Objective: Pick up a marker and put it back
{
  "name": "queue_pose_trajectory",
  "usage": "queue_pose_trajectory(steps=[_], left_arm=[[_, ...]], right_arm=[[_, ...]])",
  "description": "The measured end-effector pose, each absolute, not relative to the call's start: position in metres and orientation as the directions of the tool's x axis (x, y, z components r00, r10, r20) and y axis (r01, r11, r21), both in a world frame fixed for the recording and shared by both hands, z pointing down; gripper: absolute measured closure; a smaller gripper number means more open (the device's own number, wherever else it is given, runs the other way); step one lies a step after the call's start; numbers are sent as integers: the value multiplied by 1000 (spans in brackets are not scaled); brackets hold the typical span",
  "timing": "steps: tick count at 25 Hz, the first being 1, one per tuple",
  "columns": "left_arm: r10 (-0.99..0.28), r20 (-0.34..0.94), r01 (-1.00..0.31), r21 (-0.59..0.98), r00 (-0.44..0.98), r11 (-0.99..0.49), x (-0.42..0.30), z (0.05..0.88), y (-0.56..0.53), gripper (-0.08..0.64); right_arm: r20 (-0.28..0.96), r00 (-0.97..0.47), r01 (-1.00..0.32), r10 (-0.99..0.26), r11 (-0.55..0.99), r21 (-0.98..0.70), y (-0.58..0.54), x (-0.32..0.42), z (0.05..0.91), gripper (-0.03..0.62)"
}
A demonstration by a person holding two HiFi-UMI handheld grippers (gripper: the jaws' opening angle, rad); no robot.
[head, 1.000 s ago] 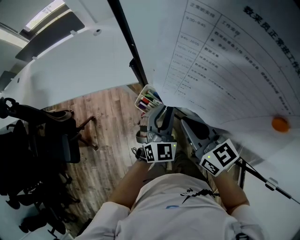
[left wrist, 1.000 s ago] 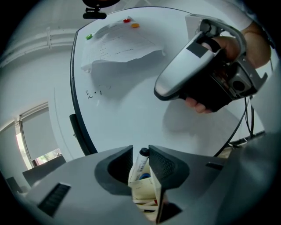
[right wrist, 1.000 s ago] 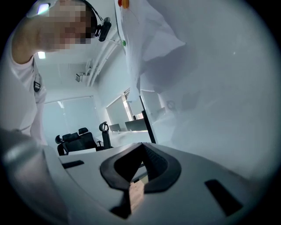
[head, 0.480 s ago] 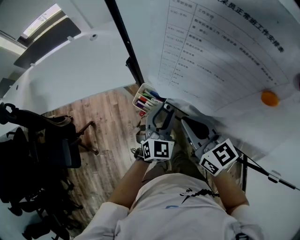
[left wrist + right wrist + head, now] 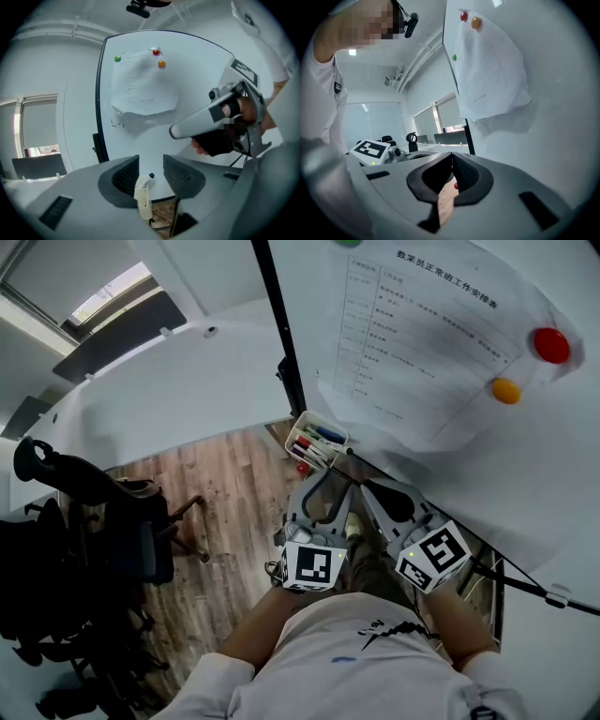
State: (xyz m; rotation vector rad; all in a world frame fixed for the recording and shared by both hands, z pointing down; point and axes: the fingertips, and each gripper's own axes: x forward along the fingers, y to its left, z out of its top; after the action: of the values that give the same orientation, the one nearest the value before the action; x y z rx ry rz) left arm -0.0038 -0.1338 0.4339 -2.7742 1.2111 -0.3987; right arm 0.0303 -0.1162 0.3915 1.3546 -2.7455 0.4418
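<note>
A small white marker tray [image 5: 317, 441] hangs at the whiteboard's [image 5: 562, 474] lower left corner and holds several markers [image 5: 322, 435], blue, red and dark. My left gripper [image 5: 328, 480] is just below it, apart from it, open and empty. In the left gripper view the tray [image 5: 143, 199] shows end-on beyond the left gripper [image 5: 151, 165], with a black-capped marker [image 5: 150, 176] sticking out. My right gripper [image 5: 371, 487] is beside the left one, shut with nothing seen in it. The right gripper [image 5: 452, 158] has its jaws meeting at the tips.
A printed sheet [image 5: 422, 343] is pinned to the board by red [image 5: 551, 345] and orange [image 5: 506, 390] magnets. A black office chair [image 5: 103, 521] stands on the wooden floor [image 5: 234, 493] at left. The board's black leg [image 5: 281, 343] runs beside the tray.
The left gripper has drawn back from the tray and its jaws have spread wider. The head view has tilted up, showing more of the board. The right gripper stays shut.
</note>
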Motion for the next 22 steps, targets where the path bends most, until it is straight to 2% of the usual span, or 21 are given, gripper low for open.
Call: queue_pose_trajectory(steps=[5,9,13,22], left_arm=[[-713,177,-708,-98,679,-699,-19,408,-110,398],[-715,158,-719,-44,680,-694,-35,390,-95,497],[-721,111,-724,-18,684,-689,-42,363,-83,540],[-727,54,-729,81,685,-680,-55,334,-64,549]], right_arm=[[159,-621,-780,-768,585,-220,-96,16,384,580],[132,-634,-770,-762,606,-199,-90,3,375,580],[93,-636,-768,-766,616,-176,-85,-2,357,580],[53,-654,-753,-755,642,-145,-65,-13,330,580]])
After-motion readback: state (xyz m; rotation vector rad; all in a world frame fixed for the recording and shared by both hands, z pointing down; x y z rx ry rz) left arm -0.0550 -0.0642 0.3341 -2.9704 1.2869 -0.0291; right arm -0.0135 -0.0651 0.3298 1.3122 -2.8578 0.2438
